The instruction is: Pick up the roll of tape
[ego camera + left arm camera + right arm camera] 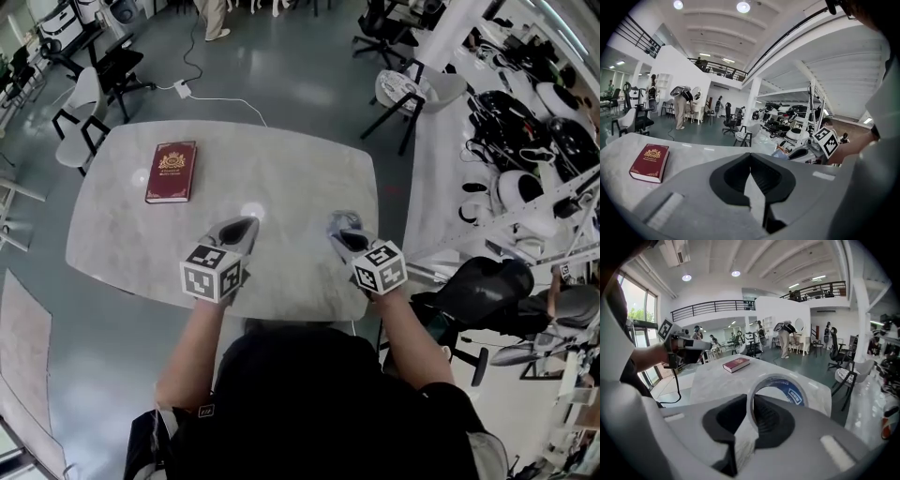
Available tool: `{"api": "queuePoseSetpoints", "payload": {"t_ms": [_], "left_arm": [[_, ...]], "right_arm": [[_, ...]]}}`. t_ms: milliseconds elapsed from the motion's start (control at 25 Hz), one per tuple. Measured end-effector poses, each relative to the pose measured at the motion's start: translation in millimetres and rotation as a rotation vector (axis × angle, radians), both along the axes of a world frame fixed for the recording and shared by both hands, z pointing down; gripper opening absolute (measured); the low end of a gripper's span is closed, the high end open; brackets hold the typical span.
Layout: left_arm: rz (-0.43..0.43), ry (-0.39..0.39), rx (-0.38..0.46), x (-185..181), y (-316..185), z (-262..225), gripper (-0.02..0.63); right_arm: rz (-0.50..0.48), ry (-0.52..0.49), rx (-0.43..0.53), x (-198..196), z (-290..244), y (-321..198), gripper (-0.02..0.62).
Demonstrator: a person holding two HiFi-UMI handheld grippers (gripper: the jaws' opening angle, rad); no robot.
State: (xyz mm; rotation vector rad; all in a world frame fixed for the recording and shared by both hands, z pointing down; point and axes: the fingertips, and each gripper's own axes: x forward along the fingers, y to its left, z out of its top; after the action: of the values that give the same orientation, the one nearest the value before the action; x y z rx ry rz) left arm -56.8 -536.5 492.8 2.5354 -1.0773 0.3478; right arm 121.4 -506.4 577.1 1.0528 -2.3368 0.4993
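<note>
The roll of tape (345, 221) is a grey ring with a blue printed inner face (793, 391). It stands upright between the jaws of my right gripper (343, 231) (751, 401), which is shut on its rim and holds it above the pale marble table (281, 178) near the front right edge. My left gripper (244, 225) (750, 158) hovers beside it to the left. Its fingertips meet with nothing between them. In the left gripper view the tape is mostly hidden behind the right gripper's body.
A red book (171, 172) (649, 162) (736, 364) lies at the table's far left. Black and white chairs (89, 103) stand off the left corner and a stool (408, 89) off the far right. Racks of equipment (525, 159) line the right side. A white cable (220, 98) runs across the floor.
</note>
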Motion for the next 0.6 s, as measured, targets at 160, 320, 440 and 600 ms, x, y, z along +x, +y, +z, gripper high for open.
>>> {"api": "queuePoseSetpoints", "payload": {"t_ms": [160, 320, 440, 600], "left_arm": [[-0.013, -0.014, 0.019, 31, 3, -13, 0.011], [-0.027, -0.03, 0.043, 56, 8, -25, 0.011], [-0.037, -0.043, 0.052, 70, 9, -31, 0.011], [-0.041, -0.051, 0.077, 79, 10, -42, 0.011]], "right_arm": [[0.004, -0.055, 0.028, 32, -11, 9, 0.049], [0.014, -0.116, 0.076, 63, -33, 11, 0.049], [0.021, -0.154, 0.127, 82, -56, 9, 0.049], [0.024, -0.217, 0.207, 100, -97, 11, 0.049]]}}
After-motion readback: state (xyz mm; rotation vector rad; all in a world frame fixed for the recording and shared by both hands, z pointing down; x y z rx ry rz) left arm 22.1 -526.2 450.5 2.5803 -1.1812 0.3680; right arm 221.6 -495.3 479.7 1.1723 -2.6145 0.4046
